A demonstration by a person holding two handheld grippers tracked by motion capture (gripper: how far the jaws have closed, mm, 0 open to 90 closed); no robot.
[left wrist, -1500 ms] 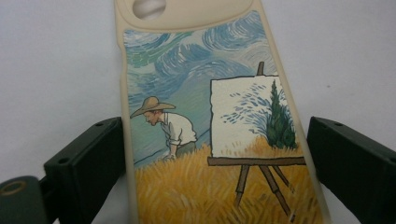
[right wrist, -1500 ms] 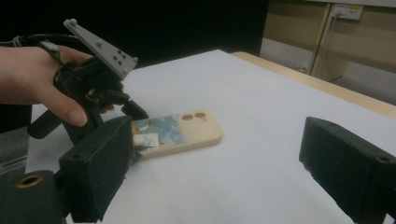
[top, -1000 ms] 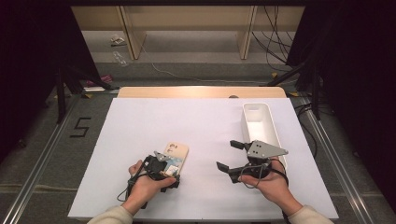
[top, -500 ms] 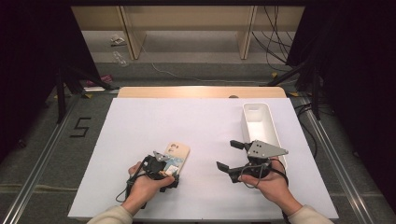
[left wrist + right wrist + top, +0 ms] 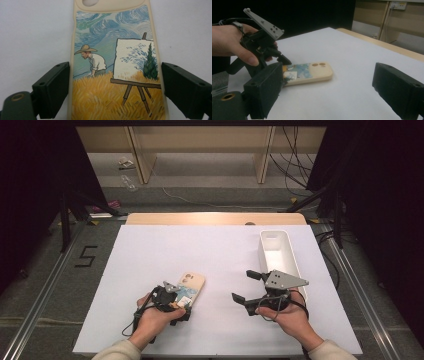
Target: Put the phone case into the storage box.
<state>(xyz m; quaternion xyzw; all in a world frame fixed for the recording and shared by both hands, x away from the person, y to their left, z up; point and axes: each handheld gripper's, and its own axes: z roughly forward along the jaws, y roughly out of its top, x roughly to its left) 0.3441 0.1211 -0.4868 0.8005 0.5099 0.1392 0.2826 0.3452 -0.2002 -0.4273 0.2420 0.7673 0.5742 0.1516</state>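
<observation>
A beige phone case (image 5: 193, 284) printed with a painter in a wheat field lies flat on the white table (image 5: 165, 250), left of centre near the front. My left gripper (image 5: 182, 299) straddles its near end. In the left gripper view the two black jaws sit against the long edges of the case (image 5: 112, 75), so the left gripper (image 5: 115, 85) is shut on it. My right gripper (image 5: 245, 285) hovers to the right, apart from the case, with its jaws wide and nothing between them. The right gripper view looks past that gripper (image 5: 327, 83) at the case (image 5: 318, 71) and the left gripper (image 5: 285, 67).
A long white bin (image 5: 275, 239) stands at the right side of the table, just behind my right hand. A wooden strip (image 5: 215, 218) borders the table's far edge. Cables and shelving lie on the floor beyond.
</observation>
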